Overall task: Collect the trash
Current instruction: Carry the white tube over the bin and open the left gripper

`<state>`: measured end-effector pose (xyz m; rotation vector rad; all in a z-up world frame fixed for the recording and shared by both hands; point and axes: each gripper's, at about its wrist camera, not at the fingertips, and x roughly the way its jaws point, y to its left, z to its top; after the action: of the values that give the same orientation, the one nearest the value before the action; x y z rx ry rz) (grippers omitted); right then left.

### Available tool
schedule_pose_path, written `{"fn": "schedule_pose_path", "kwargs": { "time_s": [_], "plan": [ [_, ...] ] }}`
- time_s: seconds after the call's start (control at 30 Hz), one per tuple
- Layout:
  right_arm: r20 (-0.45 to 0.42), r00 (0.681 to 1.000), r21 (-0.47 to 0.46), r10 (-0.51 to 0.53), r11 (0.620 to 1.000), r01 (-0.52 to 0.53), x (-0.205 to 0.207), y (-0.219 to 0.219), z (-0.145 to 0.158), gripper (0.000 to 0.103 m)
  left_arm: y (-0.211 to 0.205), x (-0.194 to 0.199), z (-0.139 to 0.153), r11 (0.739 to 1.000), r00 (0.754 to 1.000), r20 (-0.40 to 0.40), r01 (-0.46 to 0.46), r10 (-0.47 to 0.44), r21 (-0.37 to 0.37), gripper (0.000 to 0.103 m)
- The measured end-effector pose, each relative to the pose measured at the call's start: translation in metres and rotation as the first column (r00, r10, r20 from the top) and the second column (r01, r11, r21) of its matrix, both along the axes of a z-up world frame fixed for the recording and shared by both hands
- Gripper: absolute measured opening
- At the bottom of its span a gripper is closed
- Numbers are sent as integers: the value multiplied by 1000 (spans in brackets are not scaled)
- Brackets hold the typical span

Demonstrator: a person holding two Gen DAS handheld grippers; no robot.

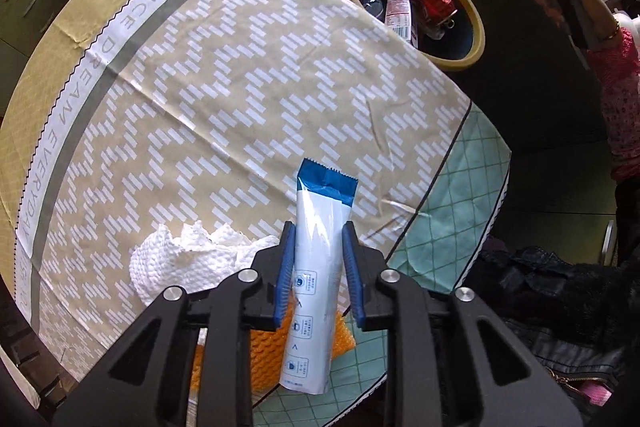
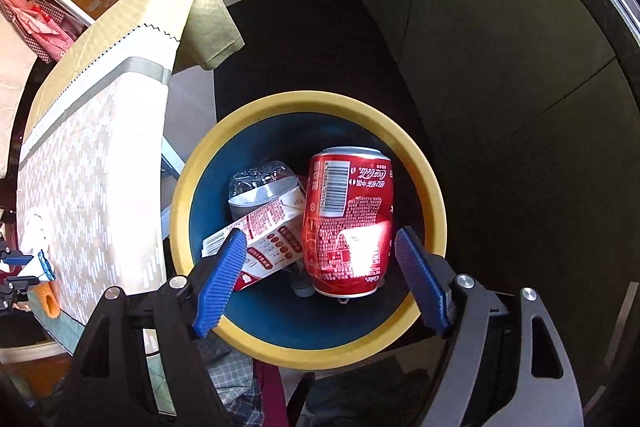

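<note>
In the lower middle of the left wrist frame, we see our left gripper [image 1: 319, 259] clamped on the long white-and-blue plastic sachet [image 1: 318, 259], its axis along the fingers, pointing toward the yellow-rimmed blue bin [image 1: 472, 55] at upper right, where our right gripper [image 2: 318, 281] hangs wide open, empty.

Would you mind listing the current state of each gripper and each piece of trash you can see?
left gripper: shut on the blue-and-white wrapper
blue-and-white wrapper: held, lifted above the table
right gripper: open, empty, above the bin
red can: in the bin, lying tilted
carton: in the bin, beside the can
paper towel: crumpled, on the tablecloth
bin: uncovered, partly filled
</note>
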<state>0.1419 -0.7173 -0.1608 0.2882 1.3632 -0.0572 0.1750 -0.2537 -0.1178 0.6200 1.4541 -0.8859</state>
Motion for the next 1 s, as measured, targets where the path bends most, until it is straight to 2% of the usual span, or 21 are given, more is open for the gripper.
{"fn": "schedule_pose_path", "kwargs": {
  "time_s": [0.1,0.23,0.37,0.43,0.6,0.7,0.87,0.93,1.0],
  "plan": [
    [58,998,38,-15,999,13,-18,-2,17,76,-1,1,13,1000,1000,14,-3,3,-23,23],
    [134,990,69,-35,997,26,-48,0,37,77,-24,6,46,995,999,35,13,-10,-95,23],
    [176,982,93,-69,994,53,-87,1,43,78,-75,8,72,985,996,70,73,-62,-154,23],
    [179,980,98,-86,993,69,-109,-2,43,78,-111,9,76,979,993,74,108,-96,-173,23],
    [183,973,103,-141,987,124,-154,-19,40,78,-207,18,45,975,986,76,160,-150,-155,23],
    [194,966,99,-172,983,155,-178,-29,44,78,-258,32,11,983,985,85,156,-148,-96,23],
    [212,957,97,-198,979,182,-208,-36,51,78,-302,56,-35,994,987,124,108,-106,-8,23],
    [211,957,92,-200,979,184,-212,-36,50,78,-310,62,-46,996,988,127,90,-90,7,27],
    [213,958,94,-194,980,177,-214,-35,53,78,-316,63,-53,996,987,136,89,-92,24,40]
  ]
}}
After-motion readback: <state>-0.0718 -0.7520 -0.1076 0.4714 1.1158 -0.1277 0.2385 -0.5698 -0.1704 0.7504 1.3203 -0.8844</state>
